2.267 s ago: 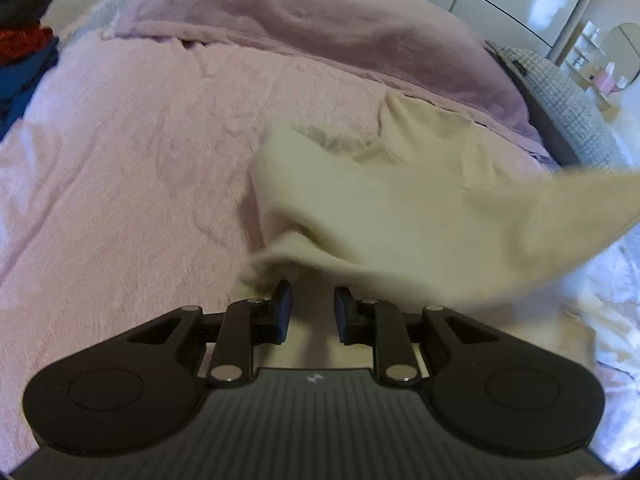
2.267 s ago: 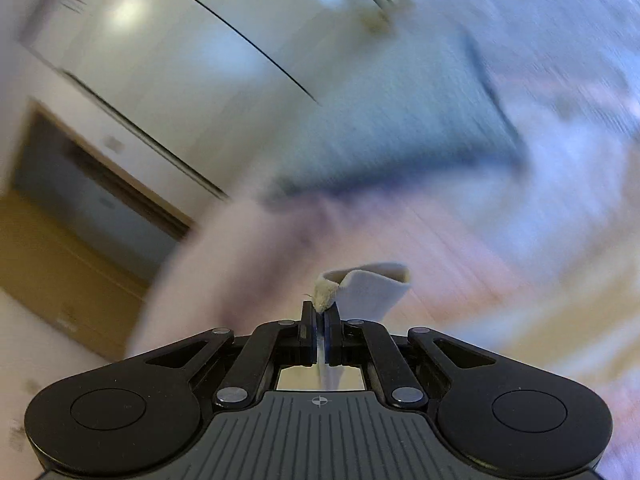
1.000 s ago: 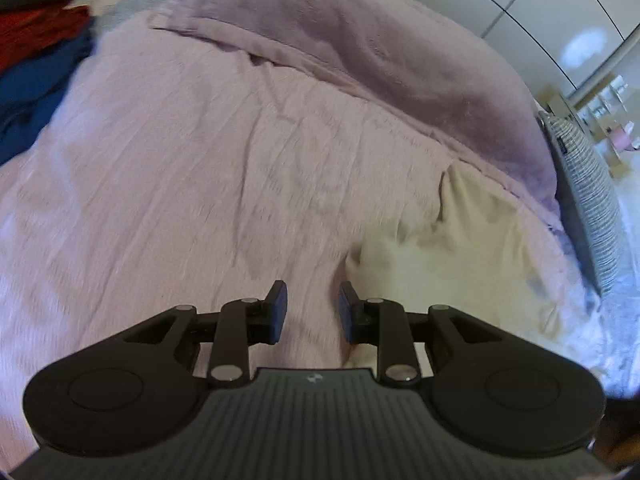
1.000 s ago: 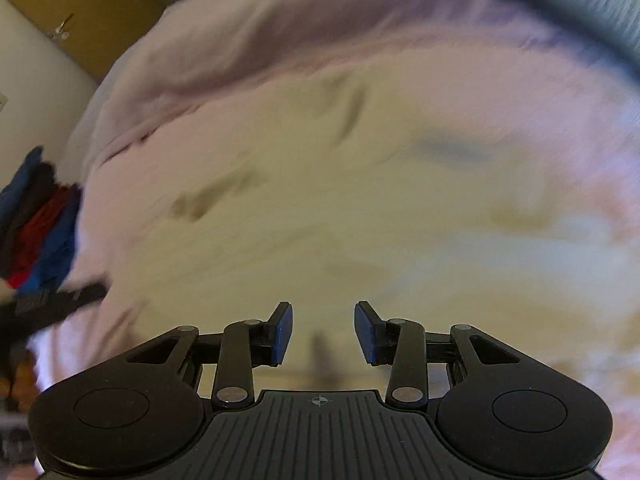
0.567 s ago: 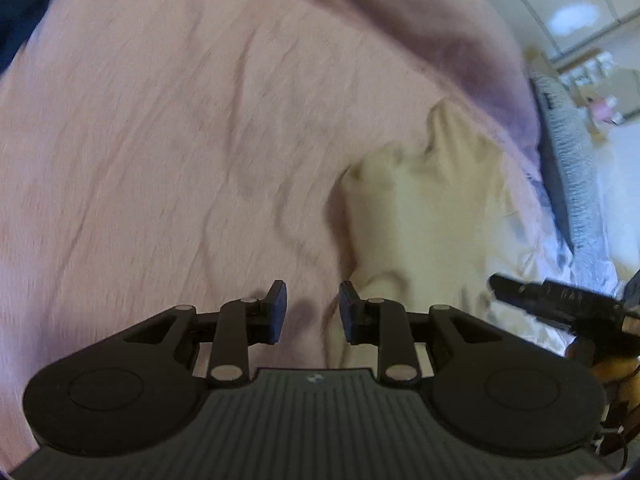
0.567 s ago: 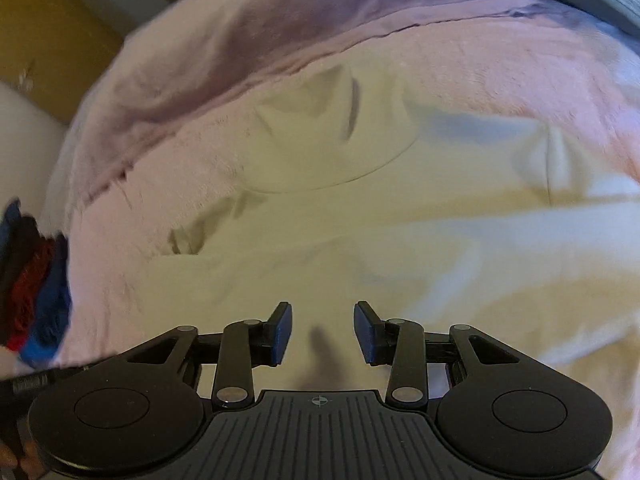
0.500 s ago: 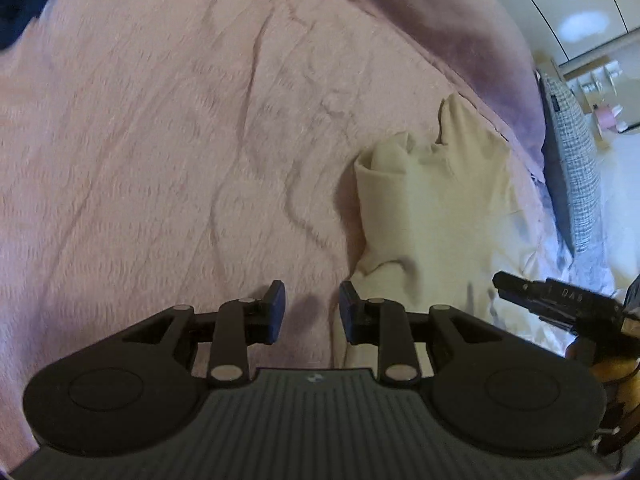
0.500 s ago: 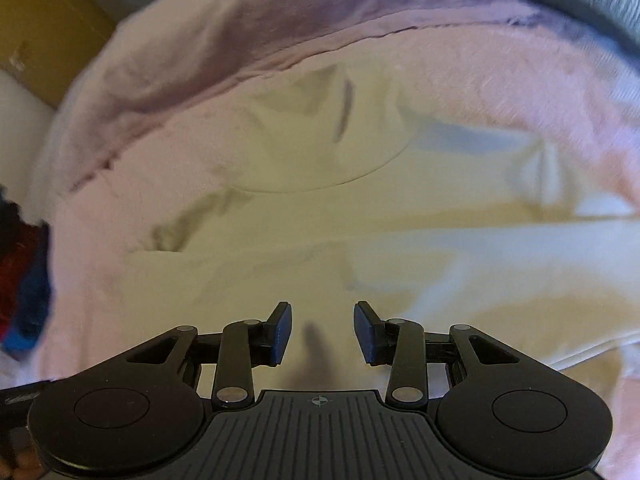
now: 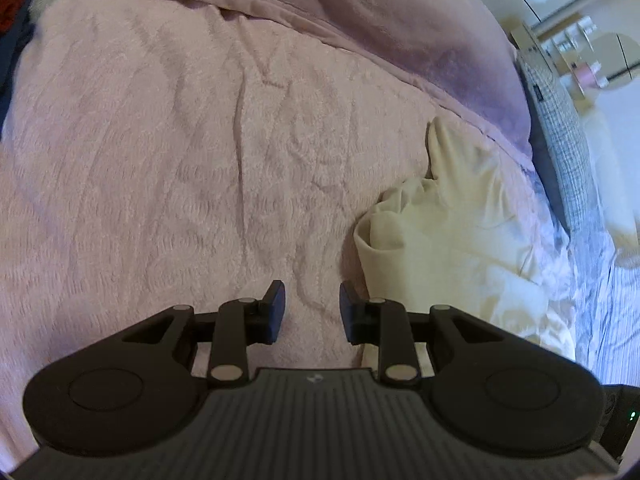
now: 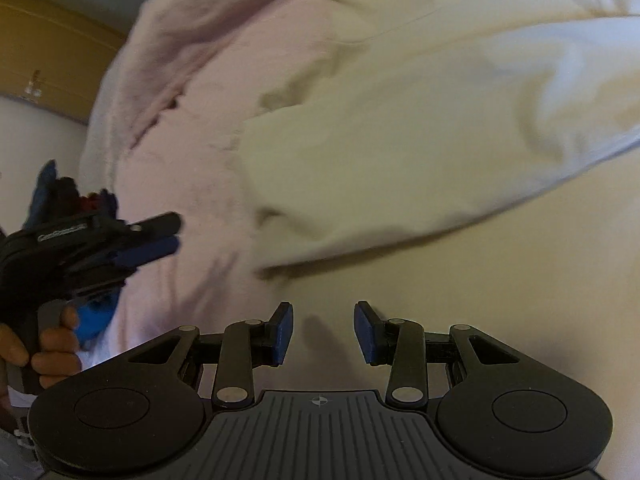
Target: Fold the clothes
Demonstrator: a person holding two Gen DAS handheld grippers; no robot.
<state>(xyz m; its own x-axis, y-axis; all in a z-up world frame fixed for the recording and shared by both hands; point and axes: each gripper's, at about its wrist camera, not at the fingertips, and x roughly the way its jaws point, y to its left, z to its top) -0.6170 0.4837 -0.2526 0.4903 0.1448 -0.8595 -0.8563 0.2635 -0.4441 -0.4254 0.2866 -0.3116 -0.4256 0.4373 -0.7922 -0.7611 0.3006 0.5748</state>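
A cream garment (image 9: pixel 452 232) lies rumpled on the pink bedspread (image 9: pixel 180 152), at the right of the left wrist view. My left gripper (image 9: pixel 312 304) hovers open over bare bedspread, just left of the garment's bunched edge, nothing between its fingers. In the right wrist view the same cream garment (image 10: pixel 400 128) fills most of the picture, with a folded flap crossing it. My right gripper (image 10: pixel 323 332) stands open low over the cloth, holding nothing. The left gripper (image 10: pixel 160 232) shows at the left edge there, held by a hand (image 10: pixel 48 344).
A mauve blanket (image 9: pixel 400 20) is heaped along the far side of the bed. A grey checked pillow (image 9: pixel 560 128) lies at the right. Dark blue and red clothes (image 9: pixel 12 20) are piled at the far left. Wardrobe doors stand behind the bed.
Both grippers had let go of the garment, which dropped flat on the bed. The right gripper slid along and lower over the cloth; the left one shifted beside the garment's edge.
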